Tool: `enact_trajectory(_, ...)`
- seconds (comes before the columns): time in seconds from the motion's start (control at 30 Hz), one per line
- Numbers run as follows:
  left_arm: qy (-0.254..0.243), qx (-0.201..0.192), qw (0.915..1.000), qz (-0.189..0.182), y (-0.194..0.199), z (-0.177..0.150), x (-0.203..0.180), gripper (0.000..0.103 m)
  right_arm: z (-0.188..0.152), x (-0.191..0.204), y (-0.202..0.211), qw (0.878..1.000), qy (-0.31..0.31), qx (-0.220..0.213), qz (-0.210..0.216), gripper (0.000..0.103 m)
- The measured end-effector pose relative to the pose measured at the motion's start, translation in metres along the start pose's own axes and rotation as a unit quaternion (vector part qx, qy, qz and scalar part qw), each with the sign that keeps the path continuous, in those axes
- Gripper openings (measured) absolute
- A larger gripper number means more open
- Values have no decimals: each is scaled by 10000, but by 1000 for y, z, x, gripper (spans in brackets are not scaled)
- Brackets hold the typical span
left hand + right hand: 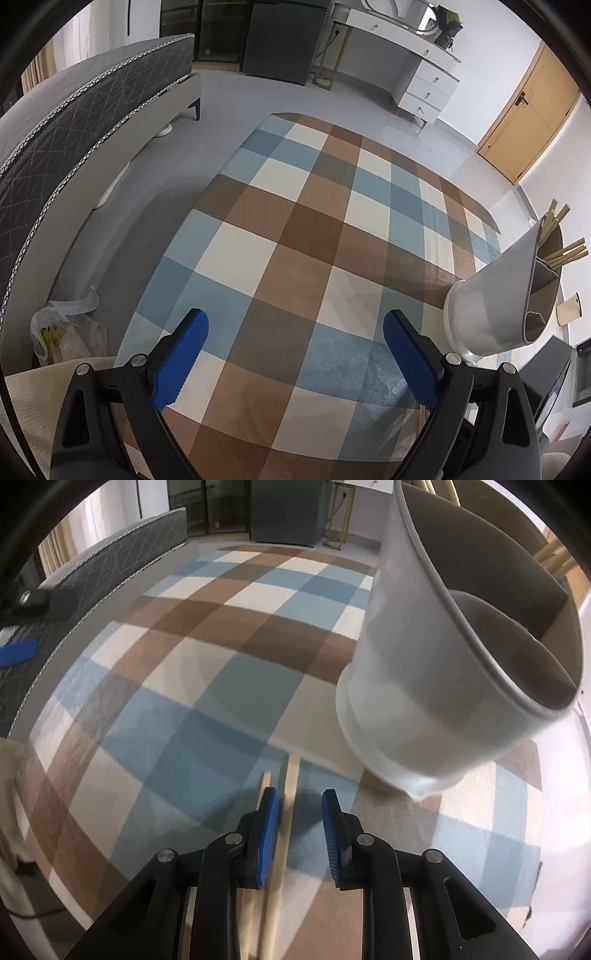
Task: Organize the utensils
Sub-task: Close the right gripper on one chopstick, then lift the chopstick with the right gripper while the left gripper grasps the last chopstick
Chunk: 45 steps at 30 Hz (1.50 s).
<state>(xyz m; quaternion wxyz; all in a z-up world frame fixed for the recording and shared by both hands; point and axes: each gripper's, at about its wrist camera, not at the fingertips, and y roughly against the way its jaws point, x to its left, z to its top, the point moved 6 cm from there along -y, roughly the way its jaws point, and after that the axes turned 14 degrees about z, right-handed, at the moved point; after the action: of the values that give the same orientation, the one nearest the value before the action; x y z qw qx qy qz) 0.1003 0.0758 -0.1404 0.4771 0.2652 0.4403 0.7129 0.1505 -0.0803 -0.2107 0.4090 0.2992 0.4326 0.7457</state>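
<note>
Right gripper (298, 805) part-open astride chopsticks (290, 812) pointing away toward holder (424, 686); left gripper (295, 339) wide.

Checked cloth (295, 229) left of the white utensil holder (424, 686) lies bare, wide open for passage. Holder blocks the right side. Two chopsticks (290, 794) lie just in front-left of holder, under right gripper (300, 808).

Left claw (295, 349): black plastic linkage arms, triangular cut-outs, round silver screws at pivots, blue ribbed pads (181, 360) on inner faces of both fingers. Right claw (298, 834): same build, black arms, silver pivot screws, blue ridged pads (266, 834), metal strips visible beneath arms.
</note>
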Motion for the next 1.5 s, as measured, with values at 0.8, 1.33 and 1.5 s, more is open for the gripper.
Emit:
enact_trajectory(0.8,-1331,1037,9836,-640,-18,-68,-103,93,-15,-68,120,9546,-1848,-2016,1178,5)
enact_trajectory(1.33,-1806,1382,9732,336,-35,-86,-176,1,-37,-112,154,9259,-2478,-2528,1320,5)
enact_trajectory(1.5,-1644,983,9815,-23,-24,-76,-171,0,-46,-123,155,9237,-2616,-2550,1154,5)
